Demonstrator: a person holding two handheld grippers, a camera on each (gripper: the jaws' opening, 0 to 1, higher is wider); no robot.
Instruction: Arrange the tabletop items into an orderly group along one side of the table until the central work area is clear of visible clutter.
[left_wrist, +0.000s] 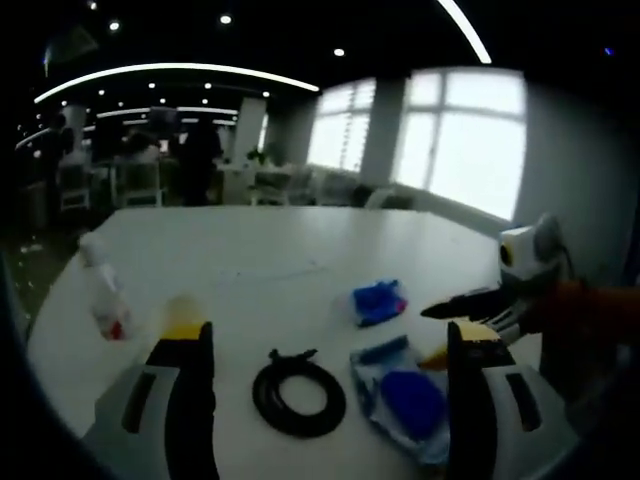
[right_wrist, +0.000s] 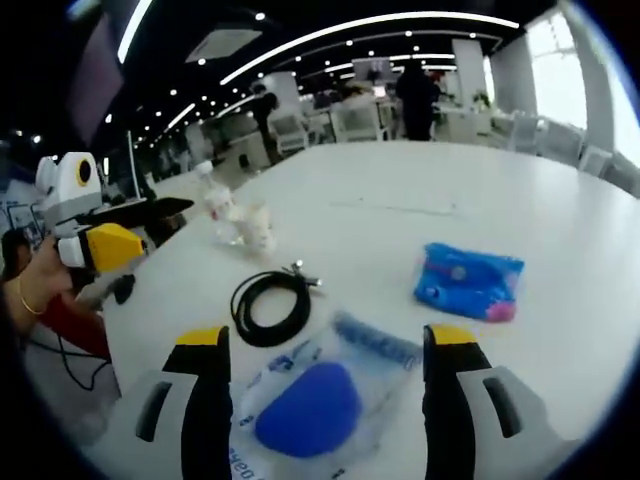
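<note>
In the left gripper view, the left tongs (left_wrist: 330, 345) are being held with their two yellow-tipped jaws wide apart and nothing is being gripped between them; they are being kept above the near edge of the white counter (left_wrist: 280, 250). A coiled black cable (left_wrist: 298, 396) is being framed between the jaws, lying flat on the counter close to that near edge. Just beside it, toward the right jaw, a clear plastic bag holding a blue object (left_wrist: 405, 400) is lying flat, partly hidden behind that jaw. Slightly farther in from the edge, a smaller blue packet (left_wrist: 378, 301) is resting on the counter, apart from the bag. Toward the left edge of the counter, a clear plastic bottle (left_wrist: 104, 295) is seen, well apart from the cable. The right tongs (left_wrist: 470, 312) are being brought into this view from the right, over the counter's right edge; whether their jaws are apart cannot be told from here.

In the right gripper view, the right tongs (right_wrist: 325, 345) are likewise being held with jaws spread and nothing clamped. The clear bag with the blue object (right_wrist: 310, 405) is lying between the jaws at the near edge. The coiled cable (right_wrist: 271, 304) is lying just beyond it, and the blue packet (right_wrist: 469, 281) is lying off to the right. The bottle (right_wrist: 222, 210) is seen farther back, near the counter's left edge. The left tongs (right_wrist: 125, 235) are being held at the left, by that edge.
</note>
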